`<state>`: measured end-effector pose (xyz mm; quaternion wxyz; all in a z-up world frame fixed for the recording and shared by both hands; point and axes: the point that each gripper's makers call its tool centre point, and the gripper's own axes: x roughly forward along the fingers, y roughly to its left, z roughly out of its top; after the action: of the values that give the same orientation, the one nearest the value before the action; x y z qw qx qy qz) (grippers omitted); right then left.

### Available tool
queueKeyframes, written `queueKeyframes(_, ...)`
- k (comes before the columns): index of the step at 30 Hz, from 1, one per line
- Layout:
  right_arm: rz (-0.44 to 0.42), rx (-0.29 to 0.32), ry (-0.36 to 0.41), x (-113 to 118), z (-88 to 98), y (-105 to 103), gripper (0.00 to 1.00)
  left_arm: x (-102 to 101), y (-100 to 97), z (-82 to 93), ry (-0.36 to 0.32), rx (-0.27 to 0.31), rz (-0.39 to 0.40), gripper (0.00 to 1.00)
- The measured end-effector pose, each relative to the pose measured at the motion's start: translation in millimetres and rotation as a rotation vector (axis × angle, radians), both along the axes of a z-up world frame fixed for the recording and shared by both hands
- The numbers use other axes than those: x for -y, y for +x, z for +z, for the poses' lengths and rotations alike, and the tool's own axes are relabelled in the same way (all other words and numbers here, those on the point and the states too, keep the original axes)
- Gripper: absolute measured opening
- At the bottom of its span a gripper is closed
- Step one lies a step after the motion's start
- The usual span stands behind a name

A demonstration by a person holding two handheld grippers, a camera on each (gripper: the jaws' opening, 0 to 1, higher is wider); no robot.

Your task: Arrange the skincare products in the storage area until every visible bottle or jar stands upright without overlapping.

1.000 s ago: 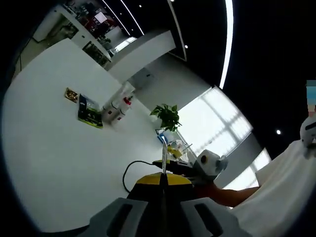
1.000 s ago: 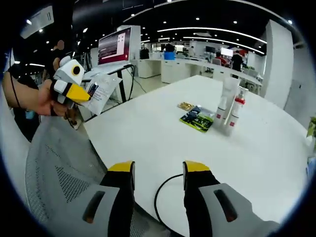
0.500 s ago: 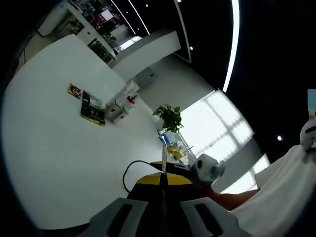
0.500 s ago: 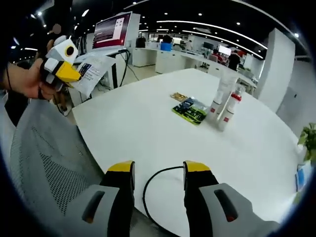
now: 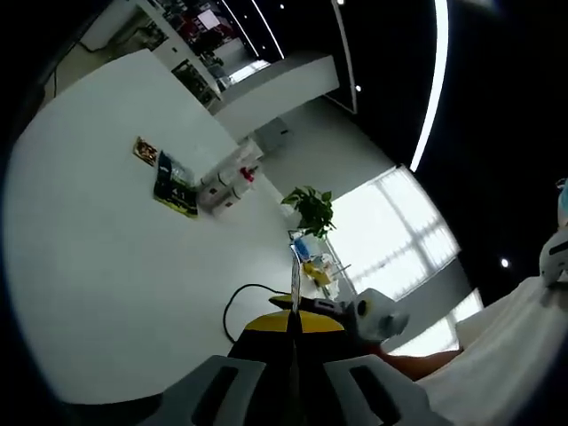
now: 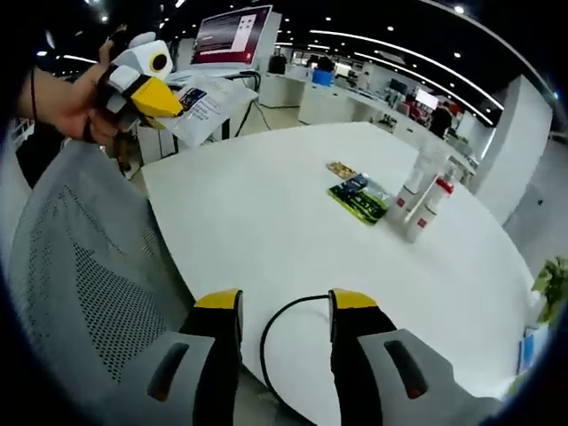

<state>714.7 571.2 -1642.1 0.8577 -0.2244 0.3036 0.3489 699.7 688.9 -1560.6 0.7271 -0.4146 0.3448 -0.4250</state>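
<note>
Bottles (image 6: 424, 200) stand upright beside the green packet (image 6: 362, 197), untouched. The left gripper (image 6: 146, 84) has lifted, clamping a paper sachet (image 6: 211, 102); the right gripper (image 6: 284, 311) waits, jaws apart, well short of them.

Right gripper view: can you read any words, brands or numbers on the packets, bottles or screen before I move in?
No text can be read.
Printed white sachet clamped in the left tongs: dark print, too small.
Green flat packet on the white table: blurred.
Red-capped white bottle: label too small.
Red-and-white monitor screen: lines of text, blurred.
</note>
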Motion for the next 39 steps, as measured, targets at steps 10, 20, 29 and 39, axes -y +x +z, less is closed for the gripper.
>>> queueKeyframes(10, -0.01, -0.019, 0.007, 1.6, -1.6, -0.6, 0.38, 2.2, 11.8, 6.3, 0.012, 0.003, -0.009, 0.0)
queueKeyframes(20, -0.006, -0.024, -0.006, 2.6, -3.8, -1.8, 0.39, -9.2, 45.8, 24.1, 0.034, 0.045, 0.023, 0.0)
queueKeyframes(29, -0.006, -0.03, -0.015, 3.7, -5.9, -2.7, 0.4, -11.4, 71.0, 37.4, 0.045, 0.072, 0.018, 0.0)
queueKeyframes(39, -0.007, -0.04, -0.017, 4.6, -7.4, -3.9, 0.4, -16.5, 94.2, 54.0, 0.044, 0.101, 0.024, 0.0)
